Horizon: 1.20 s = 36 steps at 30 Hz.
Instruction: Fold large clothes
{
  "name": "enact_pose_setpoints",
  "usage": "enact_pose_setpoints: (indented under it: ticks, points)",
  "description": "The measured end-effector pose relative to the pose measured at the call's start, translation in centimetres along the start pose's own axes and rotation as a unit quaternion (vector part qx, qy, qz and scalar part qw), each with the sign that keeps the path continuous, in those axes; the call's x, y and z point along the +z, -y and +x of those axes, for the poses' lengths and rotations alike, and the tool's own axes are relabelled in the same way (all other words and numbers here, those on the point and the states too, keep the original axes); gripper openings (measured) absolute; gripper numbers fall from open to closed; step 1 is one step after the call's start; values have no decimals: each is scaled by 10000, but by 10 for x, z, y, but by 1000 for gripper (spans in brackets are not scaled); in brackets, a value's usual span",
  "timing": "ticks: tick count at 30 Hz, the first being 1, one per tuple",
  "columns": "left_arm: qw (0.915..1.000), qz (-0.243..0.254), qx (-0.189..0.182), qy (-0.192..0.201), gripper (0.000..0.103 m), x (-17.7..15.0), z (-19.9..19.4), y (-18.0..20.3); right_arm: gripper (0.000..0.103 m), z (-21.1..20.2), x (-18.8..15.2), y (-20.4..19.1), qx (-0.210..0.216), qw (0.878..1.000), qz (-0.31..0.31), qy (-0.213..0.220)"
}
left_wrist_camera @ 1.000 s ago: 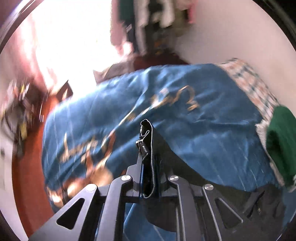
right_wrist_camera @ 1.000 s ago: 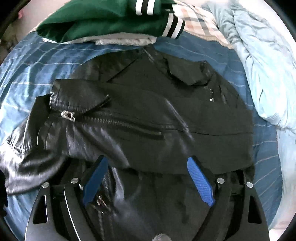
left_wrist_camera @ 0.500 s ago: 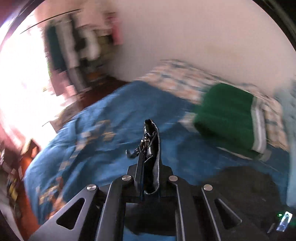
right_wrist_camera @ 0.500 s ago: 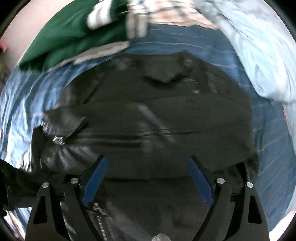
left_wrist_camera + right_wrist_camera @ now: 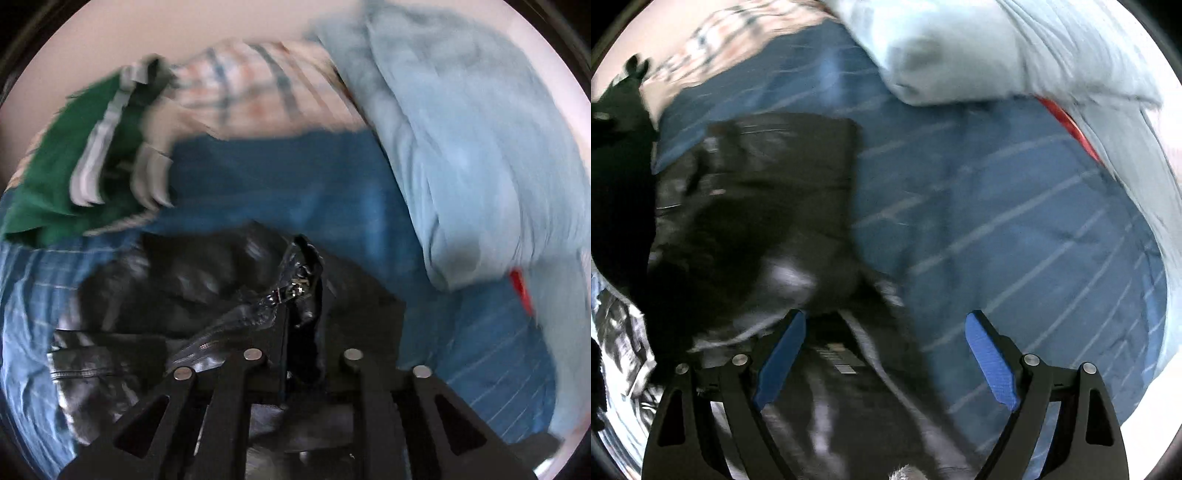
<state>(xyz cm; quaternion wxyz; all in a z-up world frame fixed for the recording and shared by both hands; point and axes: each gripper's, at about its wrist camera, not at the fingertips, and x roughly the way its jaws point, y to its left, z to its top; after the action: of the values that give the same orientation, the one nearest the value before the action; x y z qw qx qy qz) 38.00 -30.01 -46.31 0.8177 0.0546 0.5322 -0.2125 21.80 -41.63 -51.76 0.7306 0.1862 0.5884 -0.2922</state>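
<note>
The left tongs point(image 5: 301, 291) grip a zipped edge of the black jacket point(image 5: 177, 288), which lies on the bed point(image 5: 997, 221); the right tongs point(image 5: 886, 354) stand wide above it; likely mid-fold; next, lay the held edge flat across.

left tongs point(image 5: 301, 295) swung jacket point(image 5: 177, 288) edge across | right tongs point(image 5: 886, 354) shifted right

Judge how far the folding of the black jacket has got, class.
Done: a folded green garment lies aside on the blue bedspread. In hand: the left gripper is shut on the black jacket by its zipper edge; the right gripper is open above it. Left: the jacket is bunched, unfolded.
</note>
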Motion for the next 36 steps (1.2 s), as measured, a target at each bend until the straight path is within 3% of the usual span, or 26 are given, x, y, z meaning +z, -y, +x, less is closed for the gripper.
enact_pose_setpoints:
  ticks: [1,2,3,5,8,11,14,17,19,22,27,29,30,31,32,33,34,35,36]
  points:
    - [10000,44,24,-71,18,0,8,8,90,2,-1,8,32,10000,30,-16]
    - [9998,57,-54,-180,32,-4,15,11,90,3,0,18,79,9999,69,-44]
    - [9996,14,-180,-220,58,-6,16,10,90,4,0,27,154,9998,111,-71]
    - [9993,-121,-299,-194,91,-10,10,2,90,6,-1,44,363,9991,163,-138]
    - [9988,-348,-297,-163,91,-25,-13,-24,90,9,-6,60,635,9975,106,-277]
    - [9981,-554,158,-205,91,-54,-42,-70,90,15,-11,63,965,9943,-79,-455]
    - [9884,-889,1205,-249,91,-105,-69,-130,90,26,-12,53,1281,9890,-376,-641]
    - [9668,-1192,2145,-714,91,-161,-65,-191,90,44,-16,34,1403,9841,-697,-837]
    - [9544,-1436,2342,-1166,91,-190,-45,-224,90,65,-16,21,1488,9793,-726,-1163]
    - [9487,-1470,2497,-1268,91,-202,-23,-245,89,84,-16,3,1501,9763,-694,-1398]
    - [9564,-1482,2207,-1211,91,-179,0,-249,89,82,-8,-24,1295,9813,-816,-1165]
    - [9584,-1334,2211,-1219,90,-174,10,-244,86,85,-4,-32,1287,9819,-735,-1181]
    - [9622,-1212,2169,-1111,84,-173,10,-241,83,85,-2,-36,1273,9823,-689,-1186]
    - [9690,-1149,1948,-996,51,-173,7,-239,79,84,0,-40,1289,9825,-661,-1171]
    - [9761,-1094,1603,-973,23,-172,6,-232,64,81,1,-43,1322,9825,-613,-1159]
    - [9768,-934,1672,-961,13,-170,4,-224,47,79,2,-46,1301,9830,-553,-1174]
    - [9772,-816,1729,-929,11,-170,2,-219,40,77,3,-47,1330,9827,-500,-1192]
    - [9775,-755,1754,-894,9,-170,-1,-215,21,75,2,-48,1339,9828,-391,-1211]
    - [9782,-820,1693,-884,8,-170,-3,-217,18,74,2,-47,1381,9824,-302,-1222]
